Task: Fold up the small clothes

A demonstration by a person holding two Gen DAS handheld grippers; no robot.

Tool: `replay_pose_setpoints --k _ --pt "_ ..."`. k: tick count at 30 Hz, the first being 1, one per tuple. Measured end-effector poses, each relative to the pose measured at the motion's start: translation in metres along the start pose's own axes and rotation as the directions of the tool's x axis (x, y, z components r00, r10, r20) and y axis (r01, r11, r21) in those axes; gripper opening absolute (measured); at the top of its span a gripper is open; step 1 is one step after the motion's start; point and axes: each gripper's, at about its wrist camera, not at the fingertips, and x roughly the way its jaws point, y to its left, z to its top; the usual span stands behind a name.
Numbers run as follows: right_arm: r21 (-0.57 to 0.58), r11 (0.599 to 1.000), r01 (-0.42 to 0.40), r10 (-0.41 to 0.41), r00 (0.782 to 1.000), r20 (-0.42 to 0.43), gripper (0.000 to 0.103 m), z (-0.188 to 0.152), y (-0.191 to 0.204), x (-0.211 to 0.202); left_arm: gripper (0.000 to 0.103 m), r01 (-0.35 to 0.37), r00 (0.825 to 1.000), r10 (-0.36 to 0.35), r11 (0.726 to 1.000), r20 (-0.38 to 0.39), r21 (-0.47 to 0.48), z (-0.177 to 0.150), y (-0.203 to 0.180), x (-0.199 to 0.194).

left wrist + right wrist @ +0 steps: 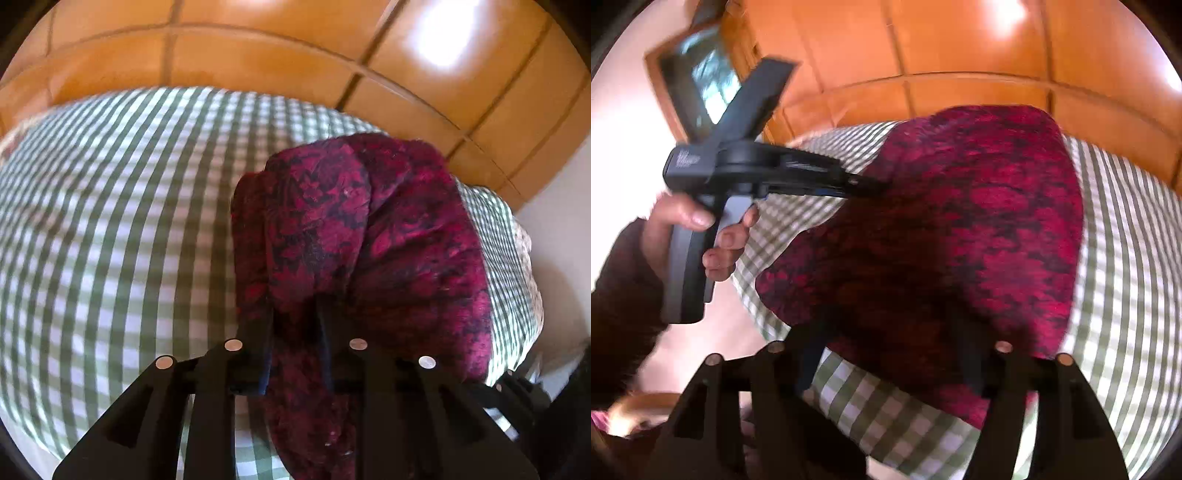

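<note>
Crimson patterned garment (354,229) on checked cloth (110,221)

Checked bedspread (110,221), wooden panels (258,55) (glossy), window (698,74).

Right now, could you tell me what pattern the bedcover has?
Green-and-white checks on the bedcover, clearest in the left wrist view.

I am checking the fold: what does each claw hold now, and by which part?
The left claw pinches the red patterned cloth at a bunched edge. The right claw is open over the cloth and holds nothing.
</note>
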Motion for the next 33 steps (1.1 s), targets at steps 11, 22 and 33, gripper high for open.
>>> replay_pose_setpoints --k 11,22,33 --pt "0.268 0.941 -0.204 0.174 0.976 0.132 0.076 0.057 -0.097 -0.061 0.021 -0.045 0.996 0.043 0.999 0.081 0.022 -0.016 -0.021 -0.008" --pt "0.355 0.933 0.052 -0.042 0.998 -0.037 0.075 0.132 -0.150 0.046 0.028 -0.135 0.985 0.127 0.989 0.118 0.061 -0.032 -0.033 -0.013" --pt "0.356 0.935 -0.006 -0.045 0.990 0.135 0.089 0.115 -0.141 0.002 0.050 -0.201 0.966 0.188 0.978 0.177 0.055 -0.043 -0.041 -0.023"
